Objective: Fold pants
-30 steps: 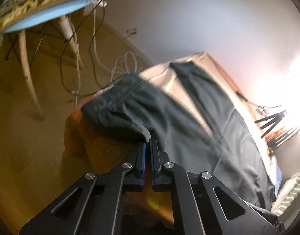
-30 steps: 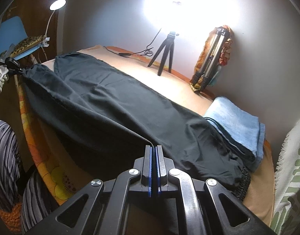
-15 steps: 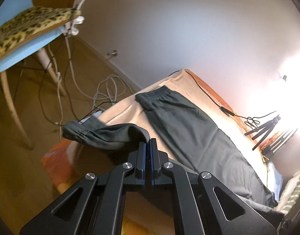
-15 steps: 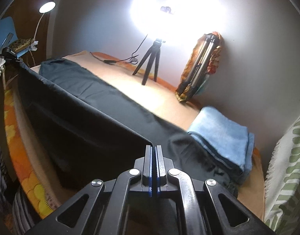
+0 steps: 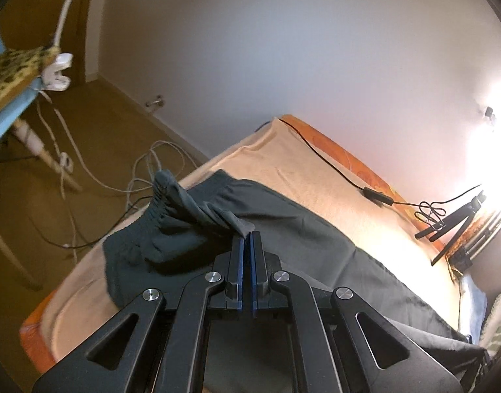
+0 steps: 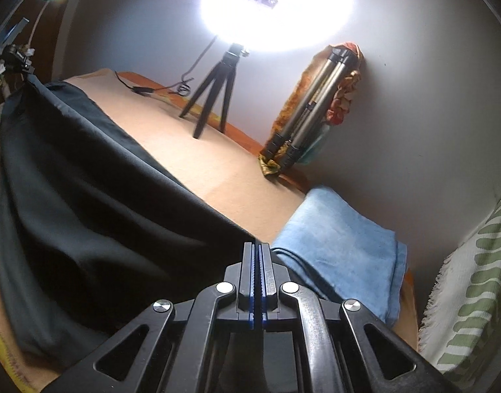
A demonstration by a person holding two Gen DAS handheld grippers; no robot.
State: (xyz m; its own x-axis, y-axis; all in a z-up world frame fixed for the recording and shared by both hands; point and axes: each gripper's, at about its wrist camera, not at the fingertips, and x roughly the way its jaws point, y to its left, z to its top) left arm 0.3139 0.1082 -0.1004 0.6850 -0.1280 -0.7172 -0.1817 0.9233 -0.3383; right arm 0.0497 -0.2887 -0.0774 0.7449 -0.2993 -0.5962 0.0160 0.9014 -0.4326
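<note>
Pants (image 5: pixel 283 229) dark, spread lengthwise on bed (image 5: pixel 316 177), near long edge side; one leg lifted, stretched between both grippers. Left gripper (image 5: pixel 247 239) jaws closed, pinching cuff above bed's left end. Bare beige strip runs along far edge by wall, open up to tripod (image 6: pixel 214 95). Right gripper (image 6: pixel 257 249) jaws closed on waist fabric, touching folded blue towel (image 6: pixel 342 249) at right end.

The dark grey pants (image 5: pixel 303 239) lie lengthwise along the bed's (image 5: pixel 319 180) near edge, over the beige sheet. The near leg is lifted, its gathered cuff raised at the bed's left end.
</note>
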